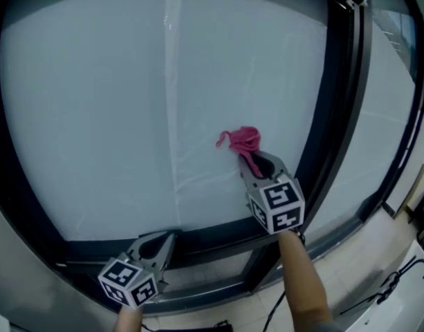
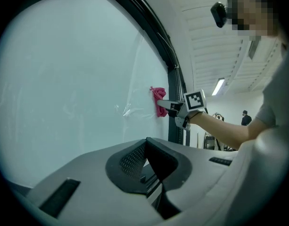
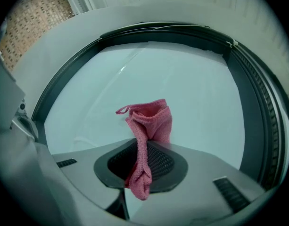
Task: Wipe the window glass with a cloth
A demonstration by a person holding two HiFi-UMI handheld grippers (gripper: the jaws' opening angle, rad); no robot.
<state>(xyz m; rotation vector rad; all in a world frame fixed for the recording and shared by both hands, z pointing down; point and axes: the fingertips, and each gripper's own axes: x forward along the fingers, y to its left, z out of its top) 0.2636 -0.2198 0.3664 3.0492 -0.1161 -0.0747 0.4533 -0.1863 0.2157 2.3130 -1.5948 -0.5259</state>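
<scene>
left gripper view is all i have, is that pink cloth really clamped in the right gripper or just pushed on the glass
Observer: Clamped. The right gripper view shows the pink cloth pinched between the jaws of the right gripper, with a tail trailing back toward the camera.
Operator: where's my left gripper sitting
Observer: In the head view the left gripper is low by the bottom frame, below and left of the right one.
Operator: anything on the floor near me
Observer: A black cable lies on the floor at the lower right.
</scene>
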